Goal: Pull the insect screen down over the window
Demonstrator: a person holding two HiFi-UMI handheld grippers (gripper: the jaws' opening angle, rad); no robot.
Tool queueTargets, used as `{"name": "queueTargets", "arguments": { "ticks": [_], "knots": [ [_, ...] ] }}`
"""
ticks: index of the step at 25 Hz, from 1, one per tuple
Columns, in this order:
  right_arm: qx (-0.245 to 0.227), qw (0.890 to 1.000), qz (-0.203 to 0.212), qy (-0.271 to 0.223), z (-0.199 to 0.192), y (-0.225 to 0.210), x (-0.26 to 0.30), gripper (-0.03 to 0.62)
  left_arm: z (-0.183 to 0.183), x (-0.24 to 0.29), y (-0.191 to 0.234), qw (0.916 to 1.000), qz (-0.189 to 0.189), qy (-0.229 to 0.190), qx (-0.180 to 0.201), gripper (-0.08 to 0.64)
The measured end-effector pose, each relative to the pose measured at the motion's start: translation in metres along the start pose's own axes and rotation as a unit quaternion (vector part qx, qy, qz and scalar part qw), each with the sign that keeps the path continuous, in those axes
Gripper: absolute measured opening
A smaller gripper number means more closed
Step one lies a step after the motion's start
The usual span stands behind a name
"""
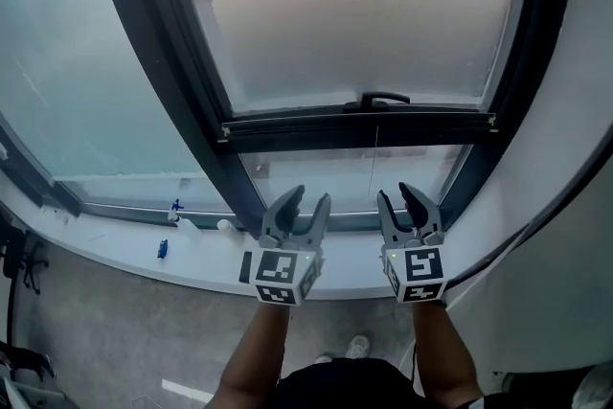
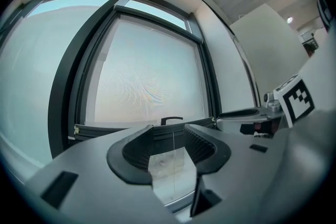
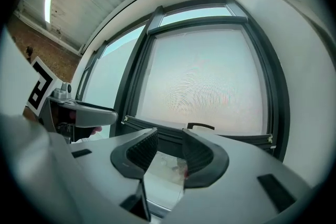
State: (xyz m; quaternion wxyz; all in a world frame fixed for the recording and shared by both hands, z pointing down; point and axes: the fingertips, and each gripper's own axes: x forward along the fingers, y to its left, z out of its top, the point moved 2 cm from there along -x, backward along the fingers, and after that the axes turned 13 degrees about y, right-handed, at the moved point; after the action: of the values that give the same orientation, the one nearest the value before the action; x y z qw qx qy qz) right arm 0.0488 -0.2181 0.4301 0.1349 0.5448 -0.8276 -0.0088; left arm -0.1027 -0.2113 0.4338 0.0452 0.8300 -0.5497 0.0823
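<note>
Diffuse daylight through my window [image 1: 96,91] backlights the scene; moiré ripples the insect screen [image 2: 142,86]; fisheye edges curve and darken.

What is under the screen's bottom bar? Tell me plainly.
Under the bottom bar a strip of uncovered glass shows, with a thin cord hanging across it. Above the bar the mesh veils the pane; nothing beyond it can be made out.

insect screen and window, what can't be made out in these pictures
- Outdoors behind the insect screen: every view, hazed by the mesh.
- Pull cord, lower end: head view, too thin near the right claw.
- Window's bottom rail: head view, partly behind the left claw.
- Blue items on sill: head view, too small.
</note>
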Motion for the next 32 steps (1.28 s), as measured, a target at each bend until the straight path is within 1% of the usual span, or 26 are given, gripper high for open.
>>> {"name": "queueTargets", "arguments": {
  "ticks": [1,2,3,4,6,9,10,11,12,16,23,27,32],
  "knots": [
    [-0.001,1.0,-0.003,-0.002,-0.001,0.003,-0.004,0.144,-0.002,-0.005,0.0,1.0,0.001,0.001,0.003,0.175],
    [-0.001,1.0,-0.005,-0.006,-0.001,0.006,-0.008,0.121,-0.003,-0.009,0.0,1.0,0.003,0.002,0.005,0.167],
    [0.001,1.0,-0.005,-0.01,-0.001,0.01,-0.011,0.084,-0.005,-0.013,0.001,1.0,0.003,0.004,0.004,0.154],
    [0.003,1.0,-0.006,-0.011,-0.001,0.013,-0.015,0.064,-0.007,-0.017,0.001,1.0,0.002,0.005,0.002,0.139],
    [0.006,1.0,-0.005,-0.009,-0.005,0.019,-0.02,0.054,-0.013,-0.024,-0.001,0.9999,0.0,0.01,0.002,0.124],
    [0.01,1.0,-0.006,-0.005,-0.011,0.029,-0.028,0.031,-0.021,-0.037,0.0,0.9996,0.015,0.023,0.004,0.088],
    [0.012,1.0,-0.006,-0.004,-0.012,0.033,-0.031,0.011,-0.023,-0.041,0.001,0.9995,0.02,0.025,0.003,0.06],
    [0.012,1.0,-0.005,-0.003,-0.014,0.037,-0.033,0.006,-0.025,-0.046,0.002,0.9993,0.024,0.028,0.001,0.025],
    [0.011,1.0,-0.004,-0.001,-0.015,0.041,-0.035,0.006,-0.027,-0.05,0.002,0.9992,0.025,0.03,-0.001,0.009],
    [0.005,1.0,-0.002,0.005,-0.018,0.055,-0.047,0.006,-0.034,-0.067,0.0,0.9993,0.019,0.034,0.001,0.003],
    [0.001,1.0,-0.017,0.025,-0.031,0.067,-0.065,0.006,-0.048,-0.085,-0.01,0.9988,0.02,0.045,0.0,0.003],
    [-0.001,1.0,-0.007,0.028,-0.038,0.076,-0.073,0.006,-0.056,-0.093,-0.015,0.9983,0.026,0.051,-0.001,0.003],
    [-0.005,1.0,-0.009,0.024,-0.037,0.076,-0.086,0.005,-0.052,-0.101,-0.028,0.9984,0.025,0.051,0.003,0.003]
  ]
}}
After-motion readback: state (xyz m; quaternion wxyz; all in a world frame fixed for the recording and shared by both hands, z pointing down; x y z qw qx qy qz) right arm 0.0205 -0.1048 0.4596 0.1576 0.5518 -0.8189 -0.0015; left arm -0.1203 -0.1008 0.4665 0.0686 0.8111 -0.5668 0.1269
